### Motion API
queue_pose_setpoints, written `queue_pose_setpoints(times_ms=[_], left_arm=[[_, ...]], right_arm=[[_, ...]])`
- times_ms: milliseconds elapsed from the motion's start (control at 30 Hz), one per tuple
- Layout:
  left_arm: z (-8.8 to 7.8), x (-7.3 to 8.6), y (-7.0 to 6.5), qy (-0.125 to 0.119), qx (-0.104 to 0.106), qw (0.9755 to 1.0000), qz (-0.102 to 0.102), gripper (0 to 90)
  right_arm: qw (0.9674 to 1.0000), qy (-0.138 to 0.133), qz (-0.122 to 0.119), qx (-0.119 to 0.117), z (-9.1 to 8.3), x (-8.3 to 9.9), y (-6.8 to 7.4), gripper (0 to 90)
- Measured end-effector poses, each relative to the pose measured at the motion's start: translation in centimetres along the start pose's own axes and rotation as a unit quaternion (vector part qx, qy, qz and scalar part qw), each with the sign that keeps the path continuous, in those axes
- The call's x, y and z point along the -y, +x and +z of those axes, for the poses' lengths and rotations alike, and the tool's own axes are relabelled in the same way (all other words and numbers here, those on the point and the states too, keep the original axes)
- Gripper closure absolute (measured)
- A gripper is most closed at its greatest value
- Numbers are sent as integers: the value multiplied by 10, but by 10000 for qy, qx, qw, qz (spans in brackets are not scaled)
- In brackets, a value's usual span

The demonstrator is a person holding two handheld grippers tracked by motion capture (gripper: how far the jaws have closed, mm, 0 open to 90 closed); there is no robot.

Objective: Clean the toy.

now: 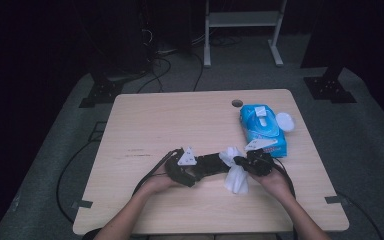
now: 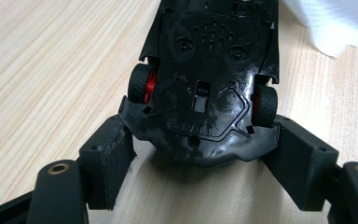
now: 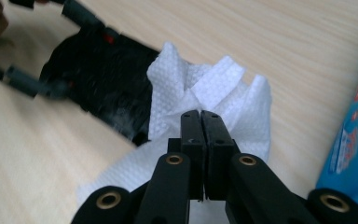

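Toy car (image 2: 205,79), black with red-hubbed wheels, lies underside up near the front middle of the table (image 1: 145,120). At its left end we hold it with the left gripper (image 2: 200,154), jaws clamped on either side of the car's end. Rightward, our right gripper (image 3: 200,122) has its jaws pinched together on a white wet wipe (image 3: 214,88) pressed against the car's other end. Farther right sits the blue wipes pack (image 1: 262,131). We judge wiping is underway; next, we should draw the wipe along the chassis while steadying the car.
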State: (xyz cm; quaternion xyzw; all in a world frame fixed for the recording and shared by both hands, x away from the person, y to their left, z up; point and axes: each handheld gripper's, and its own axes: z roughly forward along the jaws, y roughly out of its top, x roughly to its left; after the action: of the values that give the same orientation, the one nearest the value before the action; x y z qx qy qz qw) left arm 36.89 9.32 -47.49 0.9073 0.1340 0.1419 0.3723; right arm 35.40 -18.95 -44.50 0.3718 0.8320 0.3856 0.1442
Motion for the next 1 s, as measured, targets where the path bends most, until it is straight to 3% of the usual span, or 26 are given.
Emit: queue_pose_setpoints(times_ms=[267, 500, 667, 767, 1000], left_arm=[[-1, 1, 1, 8, 2, 10000, -24, 264], [-1, 0, 1, 7, 7, 9999, -123, 264], [-1, 0, 1, 53, -30, 9999, -131, 264], [0, -1, 1, 61, -46, 9999, -116, 264], [1, -2, -1, 39, -58, 9999, -108, 264]], right_arm=[[9999, -107, 49, 56, 24, -25, -2, 881], [9998, -28, 197, 52, 10, -11, -10, 881], [9999, 160, 57, 20, -3, 5, 0, 882], [9998, 158, 11, -79, -6, 4, 6, 882], [9988, 136, -199, -437, 18, -14, 31, 882]])
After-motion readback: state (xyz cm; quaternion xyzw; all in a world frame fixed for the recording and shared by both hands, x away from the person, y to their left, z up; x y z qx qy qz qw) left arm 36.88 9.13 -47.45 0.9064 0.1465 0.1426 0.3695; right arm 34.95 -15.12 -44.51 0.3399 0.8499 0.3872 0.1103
